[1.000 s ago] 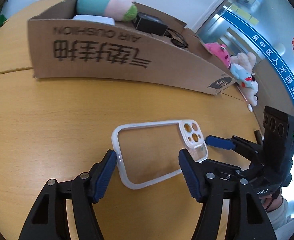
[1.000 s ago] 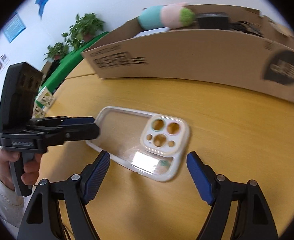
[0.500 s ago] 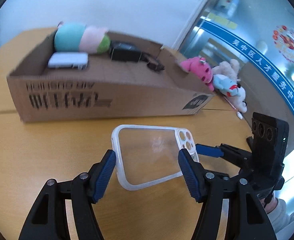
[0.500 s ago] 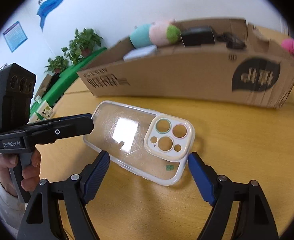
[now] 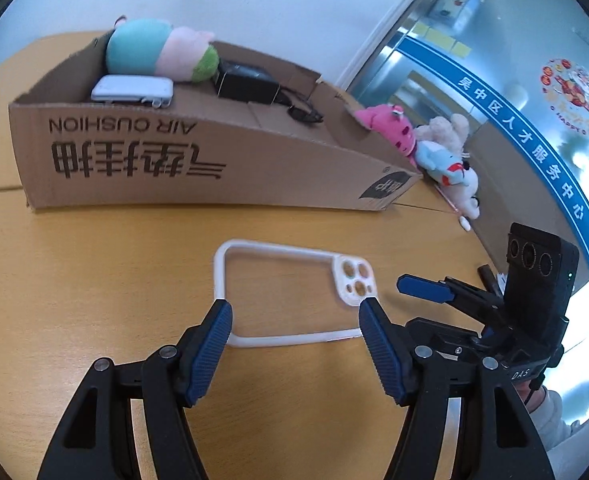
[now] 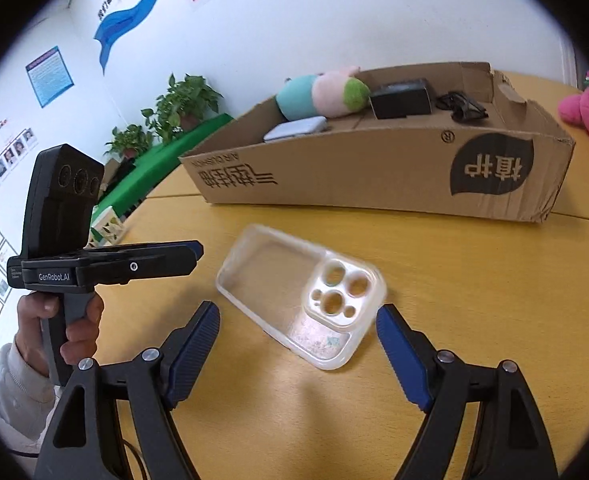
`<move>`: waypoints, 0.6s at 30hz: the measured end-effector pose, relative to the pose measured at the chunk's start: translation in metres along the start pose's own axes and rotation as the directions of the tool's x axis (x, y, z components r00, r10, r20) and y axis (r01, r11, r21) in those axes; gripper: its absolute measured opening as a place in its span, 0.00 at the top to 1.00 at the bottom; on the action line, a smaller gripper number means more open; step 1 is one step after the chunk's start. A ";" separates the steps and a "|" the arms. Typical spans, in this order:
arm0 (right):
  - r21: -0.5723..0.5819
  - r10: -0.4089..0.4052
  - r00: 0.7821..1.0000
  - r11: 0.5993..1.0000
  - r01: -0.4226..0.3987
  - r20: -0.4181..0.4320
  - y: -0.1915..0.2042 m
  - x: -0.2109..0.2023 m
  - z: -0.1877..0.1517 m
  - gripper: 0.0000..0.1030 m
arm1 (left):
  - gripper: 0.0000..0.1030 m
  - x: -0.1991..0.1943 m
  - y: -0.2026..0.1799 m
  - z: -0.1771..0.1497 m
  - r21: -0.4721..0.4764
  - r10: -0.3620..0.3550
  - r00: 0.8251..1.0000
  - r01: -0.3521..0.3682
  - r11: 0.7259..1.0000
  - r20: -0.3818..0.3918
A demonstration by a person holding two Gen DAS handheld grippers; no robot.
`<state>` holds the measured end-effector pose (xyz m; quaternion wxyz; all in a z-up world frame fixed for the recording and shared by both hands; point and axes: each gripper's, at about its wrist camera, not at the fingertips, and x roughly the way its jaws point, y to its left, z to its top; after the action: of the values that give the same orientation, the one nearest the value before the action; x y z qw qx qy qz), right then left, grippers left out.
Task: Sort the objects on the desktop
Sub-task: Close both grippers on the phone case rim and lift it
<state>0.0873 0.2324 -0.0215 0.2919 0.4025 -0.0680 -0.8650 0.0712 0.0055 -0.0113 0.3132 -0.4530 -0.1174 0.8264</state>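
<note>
A clear phone case (image 5: pixel 286 292) with a white rim and camera cutouts hangs a little above the wooden table (image 5: pixel 74 280). My left gripper (image 5: pixel 292 308) is shut on it, its blue pads pressing the rim at the near end. In the right wrist view the phone case (image 6: pixel 278 280) is tilted over its shadow. My right gripper (image 6: pixel 296 314) stands open around its near end, with a gap at the left pad. The left gripper (image 6: pixel 190 254) reaches in from the left, held by a hand (image 6: pixel 66 320). One of the right gripper's fingers (image 5: pixel 422 290) shows right of the case.
A long cardboard box (image 5: pixel 214 160) lies behind the case, holding a teal-and-pink plush (image 5: pixel 158 56), a white device (image 5: pixel 134 90), a black adapter (image 5: pixel 246 82) and dark glasses (image 5: pixel 304 114). Pink (image 5: pixel 390 132) and pale plush toys (image 5: pixel 450 164) lie past the box's right end. Potted plants (image 6: pixel 182 104) stand beyond the table.
The case has stayed between the left pads while the left gripper tilted, so the box shifted in its view. In the right wrist view the case changed angle and lifted slightly.
</note>
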 end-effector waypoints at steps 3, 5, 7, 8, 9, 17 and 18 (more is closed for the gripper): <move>0.030 -0.006 0.999 1.000 0.007 -0.047 -0.007 0.012 0.004 0.21 | 0.37 0.014 0.010 0.007 -0.038 0.006 1.000 -0.007 0.999 -0.025; 0.049 -0.004 0.998 0.999 0.007 -0.063 -0.009 0.019 0.006 0.21 | 0.37 0.025 0.015 0.013 -0.043 0.006 0.999 -0.007 0.999 -0.042; 0.064 -0.008 0.997 0.998 0.013 -0.077 -0.012 0.026 0.008 0.21 | 0.37 0.035 0.020 0.018 -0.051 -0.009 0.998 0.006 0.999 -0.061; 0.075 -0.023 0.996 0.997 0.030 -0.089 -0.014 0.031 0.010 0.20 | 0.37 0.039 0.020 0.022 -0.047 -0.011 0.998 0.008 0.999 -0.069; 0.083 -0.033 0.995 0.996 0.041 -0.095 -0.016 0.034 0.011 0.20 | 0.36 0.042 0.021 0.023 -0.044 -0.009 0.997 0.006 0.999 -0.072; 0.091 0.004 1.000 0.996 -0.005 0.014 -0.018 0.013 0.023 0.20 | 0.36 0.018 0.011 0.028 0.002 -0.040 0.999 0.040 0.999 0.004; 0.079 0.017 0.999 0.997 -0.020 0.037 -0.016 0.006 0.024 0.20 | 0.36 0.010 0.008 0.027 0.015 -0.047 0.999 0.047 0.999 0.022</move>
<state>0.0598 0.2391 -0.0153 0.2824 0.3972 -0.1111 -0.8661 0.0415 0.0078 -0.0071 0.3345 -0.4383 -0.1254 0.8248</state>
